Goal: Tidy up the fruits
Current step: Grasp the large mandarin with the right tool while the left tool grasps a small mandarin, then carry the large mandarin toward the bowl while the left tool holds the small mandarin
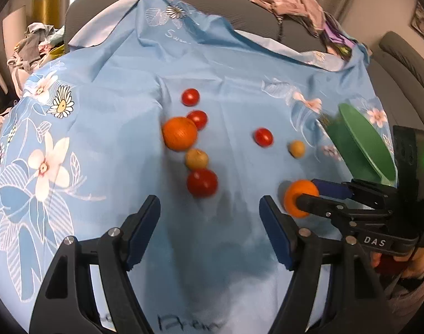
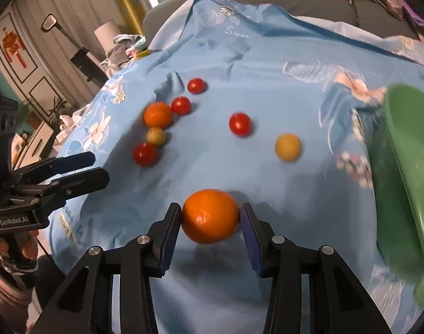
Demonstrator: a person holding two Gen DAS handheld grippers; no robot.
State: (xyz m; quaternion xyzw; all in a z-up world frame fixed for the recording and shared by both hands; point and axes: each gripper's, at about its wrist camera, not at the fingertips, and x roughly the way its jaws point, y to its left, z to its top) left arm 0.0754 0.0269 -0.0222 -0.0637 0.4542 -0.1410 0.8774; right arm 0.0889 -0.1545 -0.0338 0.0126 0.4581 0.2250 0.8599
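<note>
Fruits lie on a blue floral cloth (image 1: 122, 139). My right gripper (image 2: 211, 218) is shut on an orange (image 2: 210, 215); in the left wrist view this orange (image 1: 294, 194) shows between its fingers at the right. My left gripper (image 1: 210, 214) is open and empty, just short of a red tomato (image 1: 202, 182). Beyond it are a tan fruit (image 1: 196, 158), a second orange (image 1: 179, 133), two more tomatoes (image 1: 197, 119) (image 1: 190, 96), a lone tomato (image 1: 263, 137) and another tan fruit (image 1: 296, 149). A green bowl (image 1: 362, 144) stands tilted at the right; it also shows in the right wrist view (image 2: 404, 183).
The cloth covers a grey sofa (image 1: 267, 19) with heaped clothes (image 1: 295, 2) at the back. More laundry (image 1: 33, 47) lies at the left. The cloth's front edge with writing (image 1: 189, 325) is close below my left gripper.
</note>
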